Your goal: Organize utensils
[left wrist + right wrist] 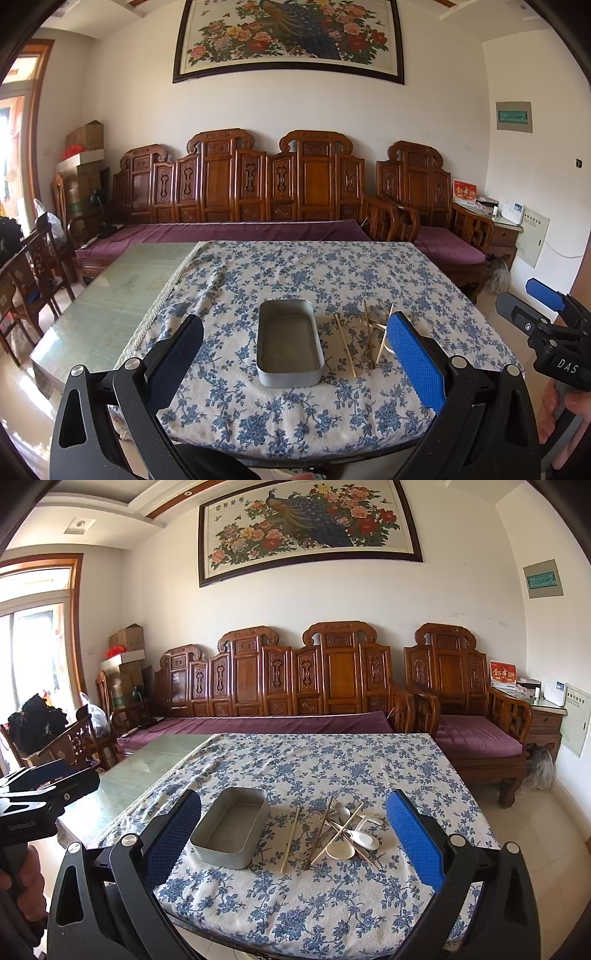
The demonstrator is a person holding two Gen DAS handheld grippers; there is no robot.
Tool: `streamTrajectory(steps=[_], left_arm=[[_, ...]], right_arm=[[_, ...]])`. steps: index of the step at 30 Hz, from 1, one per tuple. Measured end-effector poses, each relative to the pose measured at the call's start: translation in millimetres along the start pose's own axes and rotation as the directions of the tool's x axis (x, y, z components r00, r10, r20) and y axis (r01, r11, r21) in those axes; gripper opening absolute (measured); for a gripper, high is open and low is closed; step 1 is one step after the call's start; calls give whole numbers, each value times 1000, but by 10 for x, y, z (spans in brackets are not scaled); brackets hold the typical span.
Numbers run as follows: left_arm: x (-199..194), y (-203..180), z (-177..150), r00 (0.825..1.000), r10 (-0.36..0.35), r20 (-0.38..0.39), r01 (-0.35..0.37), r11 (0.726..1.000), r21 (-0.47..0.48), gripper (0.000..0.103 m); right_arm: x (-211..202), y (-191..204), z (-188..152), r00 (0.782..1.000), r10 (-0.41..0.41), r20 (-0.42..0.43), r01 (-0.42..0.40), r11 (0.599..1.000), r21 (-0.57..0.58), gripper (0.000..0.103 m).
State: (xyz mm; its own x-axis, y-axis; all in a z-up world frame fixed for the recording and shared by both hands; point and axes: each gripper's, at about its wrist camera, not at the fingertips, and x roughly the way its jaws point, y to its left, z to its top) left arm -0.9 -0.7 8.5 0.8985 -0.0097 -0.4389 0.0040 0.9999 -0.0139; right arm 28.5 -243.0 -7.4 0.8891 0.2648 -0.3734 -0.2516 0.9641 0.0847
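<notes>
Jaws spread wide on both sides: left gripper (295,354) and right gripper (295,834) hover above the near table edge, holding nothing. Just ahead, the metal tray (231,829) sits empty on the blue floral tablecloth (314,904). Right beside it, chopsticks (290,840) and white spoons (364,838) lie jumbled in a pile.

A tin (231,832) sits on a cloth-covered table (295,904). Just right of it lies one chopstick (290,840), then a pile of spoons (356,838) and chopsticks. A bench (277,686) stands behind the table.
</notes>
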Motion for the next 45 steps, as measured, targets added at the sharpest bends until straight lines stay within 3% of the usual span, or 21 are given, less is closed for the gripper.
streamTrajectory(steps=[45], left_arm=[[20, -31, -37, 1000, -2, 3, 2, 1000, 3, 96]], right_arm=[[-34, -1, -23, 1000, 3, 5, -4, 1000, 3, 101]])
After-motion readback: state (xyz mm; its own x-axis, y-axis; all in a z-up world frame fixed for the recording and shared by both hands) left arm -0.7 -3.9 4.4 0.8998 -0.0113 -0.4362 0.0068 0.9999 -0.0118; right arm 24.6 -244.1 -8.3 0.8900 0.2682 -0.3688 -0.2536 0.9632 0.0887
